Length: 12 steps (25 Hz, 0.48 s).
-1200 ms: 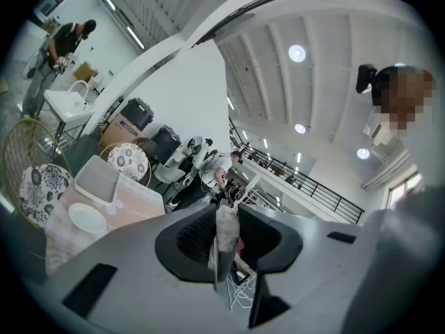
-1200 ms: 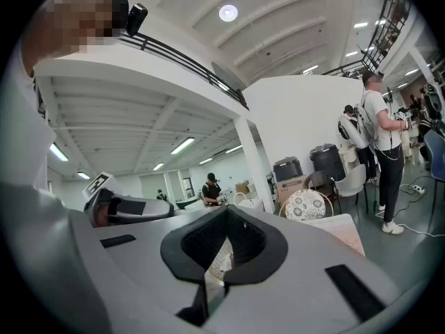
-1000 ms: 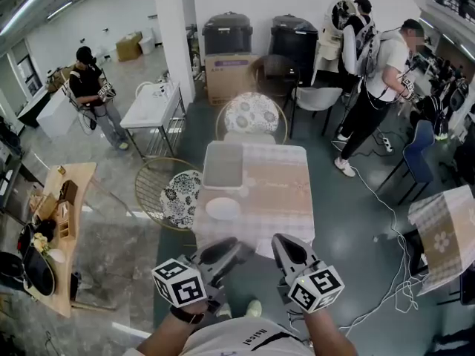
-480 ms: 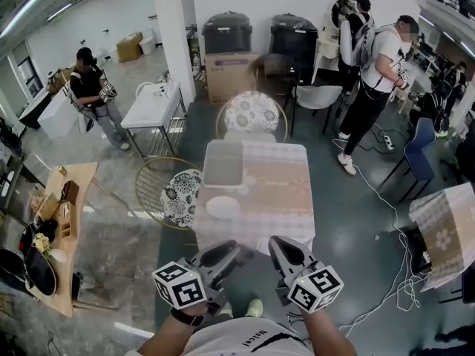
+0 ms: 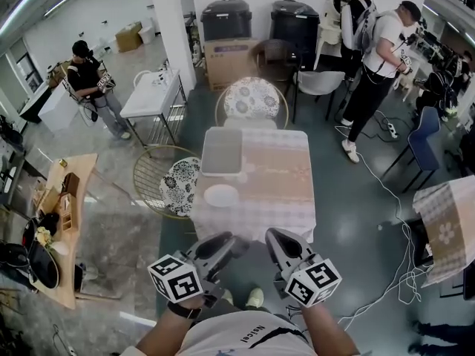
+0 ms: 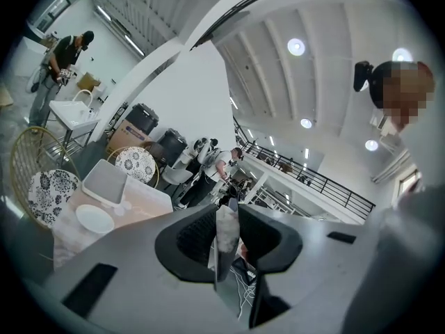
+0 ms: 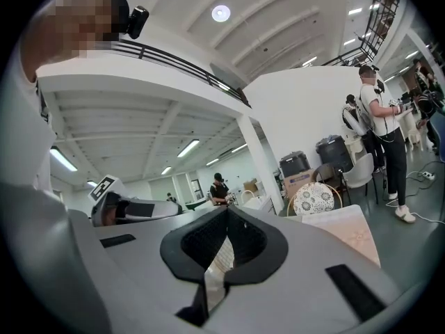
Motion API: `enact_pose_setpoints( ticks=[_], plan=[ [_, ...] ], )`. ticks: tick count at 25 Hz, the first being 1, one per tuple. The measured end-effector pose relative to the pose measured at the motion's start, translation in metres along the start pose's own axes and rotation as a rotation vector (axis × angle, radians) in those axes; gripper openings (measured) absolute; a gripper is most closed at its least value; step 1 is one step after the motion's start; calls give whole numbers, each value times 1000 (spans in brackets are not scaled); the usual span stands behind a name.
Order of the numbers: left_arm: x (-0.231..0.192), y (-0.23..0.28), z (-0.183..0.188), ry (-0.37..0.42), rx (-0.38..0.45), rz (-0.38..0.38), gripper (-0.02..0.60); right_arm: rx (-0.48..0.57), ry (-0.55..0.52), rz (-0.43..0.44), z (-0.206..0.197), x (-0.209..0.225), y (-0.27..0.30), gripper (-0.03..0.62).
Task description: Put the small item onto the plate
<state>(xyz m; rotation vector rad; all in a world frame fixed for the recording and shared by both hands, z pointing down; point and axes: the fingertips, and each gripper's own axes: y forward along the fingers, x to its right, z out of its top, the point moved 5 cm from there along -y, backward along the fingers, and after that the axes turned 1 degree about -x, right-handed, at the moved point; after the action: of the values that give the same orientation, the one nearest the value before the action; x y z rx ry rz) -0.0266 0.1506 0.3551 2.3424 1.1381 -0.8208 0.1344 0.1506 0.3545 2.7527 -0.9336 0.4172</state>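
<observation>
Left gripper (image 6: 227, 214): pads a narrow slit apart, gripping nothing. A pale patch shows in the slit; can't tell whether it is a thing or the floor behind. Right gripper (image 7: 226, 218): pads meet at the tips, with only a sliver of light lower down, and nothing is held. Both are held side by side off the near end of the table (image 5: 286, 199), just short of its edge, with jaws pointing toward it and neither touching it.

Table: pale checked cloth. Plate (image 5: 221, 195), white and round, on the table's near left part. Tray (image 5: 222, 151), grey and rectangular, on the far left part, beyond the plate. Small item (image 5: 242, 176), pale and too small to identify, lies on the cloth just beside the tray's near right corner, apart from the plate.

Floral chair (image 5: 251, 99), round with a wire frame, at the table's far end. Second floral chair (image 5: 178, 185) against the table's left side. Cardboard box (image 5: 226, 61) and two dark bins (image 5: 226, 17) well beyond the far end. Standing person (image 5: 375, 50) off the far right corner. Another person (image 5: 89, 80) well off to the far left.
</observation>
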Motion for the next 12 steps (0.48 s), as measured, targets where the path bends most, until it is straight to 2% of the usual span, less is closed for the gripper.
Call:
enact_pose_setpoints(
  ticks=[12],
  plan=[
    [-28,4,11,-6,22,57,101,-21,15,25,-6,11,33,13]
  ],
)
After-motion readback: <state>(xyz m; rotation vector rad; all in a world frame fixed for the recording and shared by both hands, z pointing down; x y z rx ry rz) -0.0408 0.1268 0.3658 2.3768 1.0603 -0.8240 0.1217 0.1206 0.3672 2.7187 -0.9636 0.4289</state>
